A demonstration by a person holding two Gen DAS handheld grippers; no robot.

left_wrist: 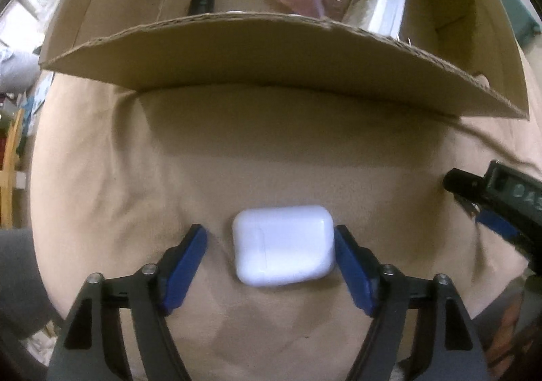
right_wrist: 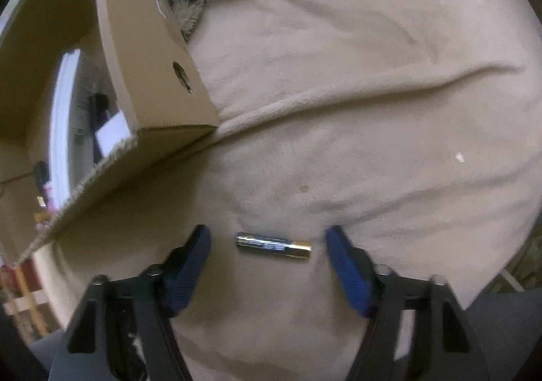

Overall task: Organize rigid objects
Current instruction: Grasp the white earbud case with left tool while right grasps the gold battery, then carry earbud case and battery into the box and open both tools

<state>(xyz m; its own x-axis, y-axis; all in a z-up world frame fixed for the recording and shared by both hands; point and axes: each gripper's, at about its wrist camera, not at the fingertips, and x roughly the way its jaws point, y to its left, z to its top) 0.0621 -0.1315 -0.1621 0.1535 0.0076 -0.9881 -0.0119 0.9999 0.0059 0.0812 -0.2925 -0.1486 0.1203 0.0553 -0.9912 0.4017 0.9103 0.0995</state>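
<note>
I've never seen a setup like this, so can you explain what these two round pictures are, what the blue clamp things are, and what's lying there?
Each picture comes from a fisheye camera on a hand-held gripper, looking along its two blue fingers. A person holds one in each hand; no robot arm.

Left view: the left gripper is open around a white earbud case on tan cloth; nothing is gripped yet. Beyond stands an open cardboard box already holding things.

Right view: the right gripper is open around a battery, which lies crosswise between the fingers on the same cloth.
</note>
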